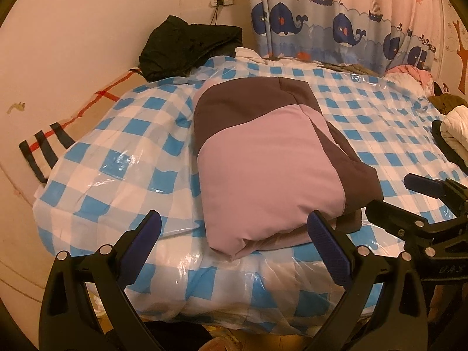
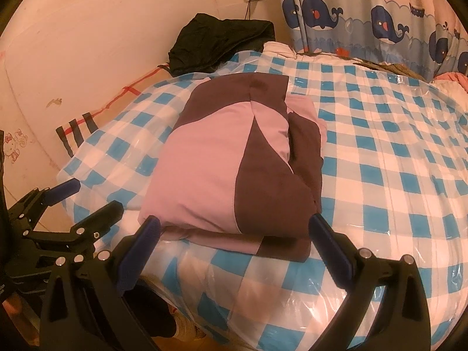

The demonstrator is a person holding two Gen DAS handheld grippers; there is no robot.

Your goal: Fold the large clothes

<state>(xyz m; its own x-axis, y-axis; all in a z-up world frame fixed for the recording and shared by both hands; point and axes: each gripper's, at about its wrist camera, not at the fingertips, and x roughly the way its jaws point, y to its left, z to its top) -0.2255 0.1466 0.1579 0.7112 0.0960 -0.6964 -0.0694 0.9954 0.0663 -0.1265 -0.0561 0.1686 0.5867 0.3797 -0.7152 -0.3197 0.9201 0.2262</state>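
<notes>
A pink and dark brown garment (image 1: pixel 263 158) (image 2: pixel 234 158) lies folded into a thick rectangle on the blue-and-white checked plastic sheet (image 1: pixel 117 152) (image 2: pixel 395 161) over the bed. My left gripper (image 1: pixel 234 234) is open just short of the bundle's near edge, holding nothing. My right gripper (image 2: pixel 234 234) is open too, its fingertips on either side of the bundle's near end, empty. In the left wrist view the right gripper (image 1: pixel 392 196) shows at the right edge; the right wrist view shows the left gripper (image 2: pixel 93 196) at the left edge.
A black garment (image 1: pixel 190 44) (image 2: pixel 222 41) is heaped at the far corner by the wall. A whale-print curtain (image 1: pixel 336 23) (image 2: pixel 365 14) hangs behind the bed. More clothes (image 1: pixel 450 122) are piled at the right. A striped cloth (image 1: pixel 52 146) lies along the wall side.
</notes>
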